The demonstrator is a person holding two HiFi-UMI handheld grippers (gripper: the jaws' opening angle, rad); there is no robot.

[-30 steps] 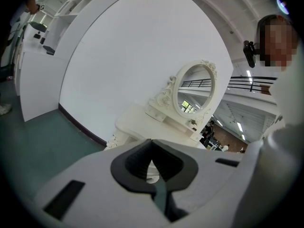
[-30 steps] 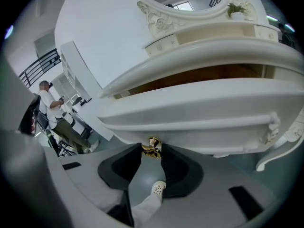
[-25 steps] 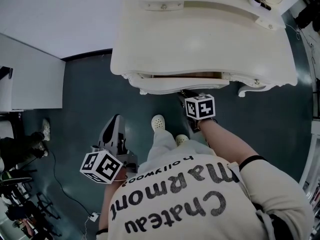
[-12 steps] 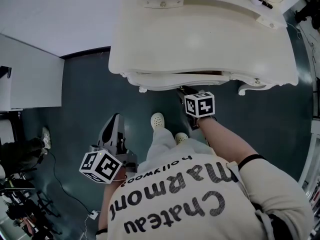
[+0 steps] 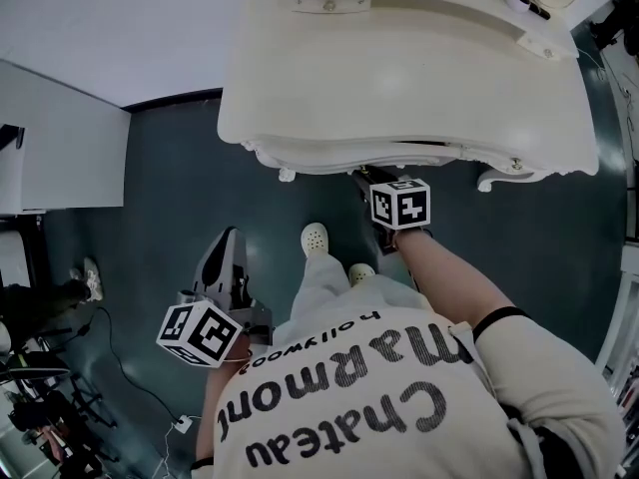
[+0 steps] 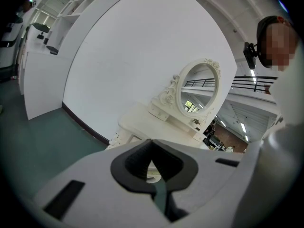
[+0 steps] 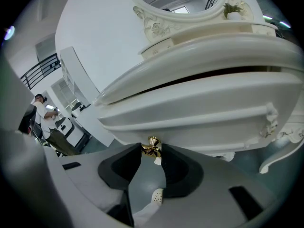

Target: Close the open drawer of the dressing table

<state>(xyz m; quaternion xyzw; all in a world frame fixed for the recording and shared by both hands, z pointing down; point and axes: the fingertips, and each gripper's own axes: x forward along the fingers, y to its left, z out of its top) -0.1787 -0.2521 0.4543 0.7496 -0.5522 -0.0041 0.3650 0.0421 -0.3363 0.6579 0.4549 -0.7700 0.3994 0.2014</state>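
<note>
drawer [image 7: 199, 106] sits under the near edge of the counter [image 5: 399, 78], almost shut. in the right gripper view only a thin dark slit shows between its white front and the counter top. right tongs [image 7: 151, 151] are clamped on the small gold knob [image 7: 152, 146] at the drawer's lower middle, with the pads touching it on both sides. left tongs [image 6: 152, 144] are together at the tips with nothing between them, held low and left, well apart from the counter.

handling, as a guess: the drawer is stiff painted wood with carved trim and probably moderate weight. it should slide straight in, but it may bind if pushed off centre. the knob is small, hard, smooth metal, so it can slip out of the pads, and its thin stem shouldn't be twisted or levered. the knob is the right place to hold, or push flat on the front beside it. keep the push level and straight toward the far side, and slow it at the end so the front doesn't bang.
</note>
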